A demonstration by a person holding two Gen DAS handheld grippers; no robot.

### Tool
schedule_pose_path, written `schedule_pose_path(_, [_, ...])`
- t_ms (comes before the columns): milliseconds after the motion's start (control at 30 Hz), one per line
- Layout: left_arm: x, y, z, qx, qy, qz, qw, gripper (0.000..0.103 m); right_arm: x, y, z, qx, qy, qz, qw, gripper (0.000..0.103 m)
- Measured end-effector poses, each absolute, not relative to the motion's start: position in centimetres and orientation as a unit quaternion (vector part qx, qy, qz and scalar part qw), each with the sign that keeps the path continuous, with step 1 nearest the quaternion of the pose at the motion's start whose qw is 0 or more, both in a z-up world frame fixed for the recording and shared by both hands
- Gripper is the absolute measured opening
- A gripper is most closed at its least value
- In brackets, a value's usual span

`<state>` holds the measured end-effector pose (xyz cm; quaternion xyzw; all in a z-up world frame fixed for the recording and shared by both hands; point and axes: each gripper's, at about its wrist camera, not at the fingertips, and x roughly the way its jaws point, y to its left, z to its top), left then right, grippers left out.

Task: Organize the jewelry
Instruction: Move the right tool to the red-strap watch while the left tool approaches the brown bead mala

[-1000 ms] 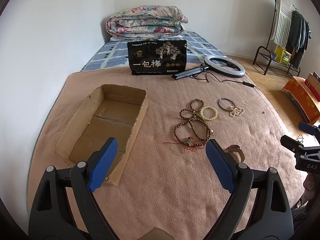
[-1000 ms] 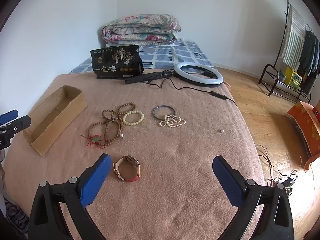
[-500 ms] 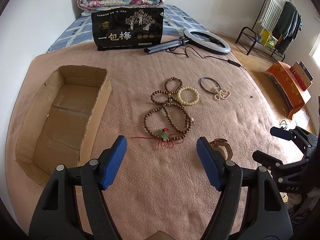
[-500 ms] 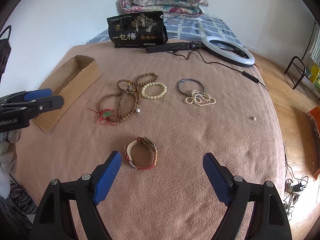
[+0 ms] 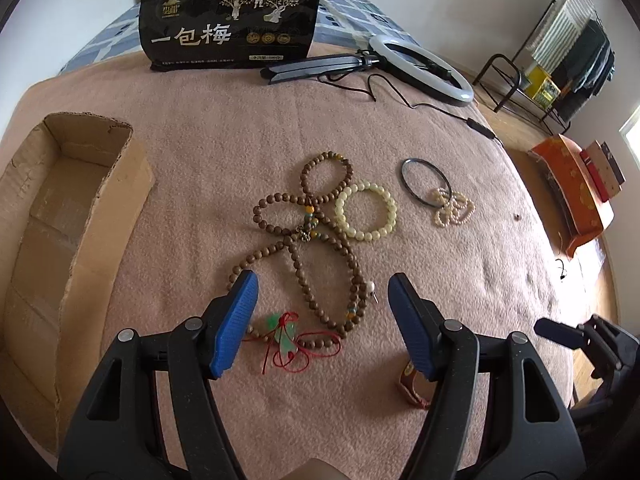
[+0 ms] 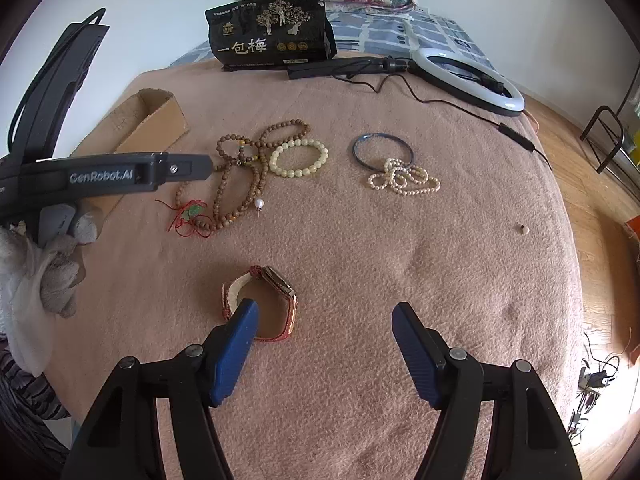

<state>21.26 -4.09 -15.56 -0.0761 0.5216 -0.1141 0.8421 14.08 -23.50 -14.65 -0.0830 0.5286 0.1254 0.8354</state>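
Left gripper (image 5: 322, 294) jaws wide open, empty, over brown bead necklace (image 5: 320, 240) and its red-cord charm (image 5: 286, 338). Right gripper (image 6: 324, 330) jaws wide open, empty, one jaw just beside red-strap watch (image 6: 276, 294). Cardboard box (image 5: 60, 216) at left looks empty; sorting seemingly not begun. On blanket (image 6: 360, 360): one cream bead bracelet (image 5: 366, 210), one dark bangle (image 5: 426, 180), one pearl strand (image 5: 452, 208), one loose bead (image 6: 523, 229).

The watch (image 5: 412, 380) sits half hidden behind the left gripper's fingers (image 5: 408, 320).

Black hand-held gripper (image 5: 322, 312), blue ribbed pads (image 5: 236, 324), silver screws
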Motion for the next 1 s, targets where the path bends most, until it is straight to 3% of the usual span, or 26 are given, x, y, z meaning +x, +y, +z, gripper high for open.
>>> schedule_pose_path(367, [26.4,-2.0,-19.8,-0.145,0.576,-0.095,0.799,0.072,13.9,-23.8,-14.9,-0.078,0.525,0.126,0.838,0.072])
schedule_pose_path(700, [26.5,-4.4,-20.6,-0.084,0.581,-0.095,0.804,0.072,14.4,-23.8,-15.7,-0.066,0.538,0.125,0.831,0.072])
schedule_pose_path(933, [26.3,-6.4,-20.6,-0.049,0.583,-0.097,0.805,0.072,15.1,-23.2,-16.6,-0.069,0.547,0.13,0.824,0.067])
schedule_pose_path(1000, [26.4,-6.6,-20.6,-0.056,0.585,-0.101,0.803,0.076,15.2,-23.2,-16.9,-0.067,0.551,0.131,0.821,0.066])
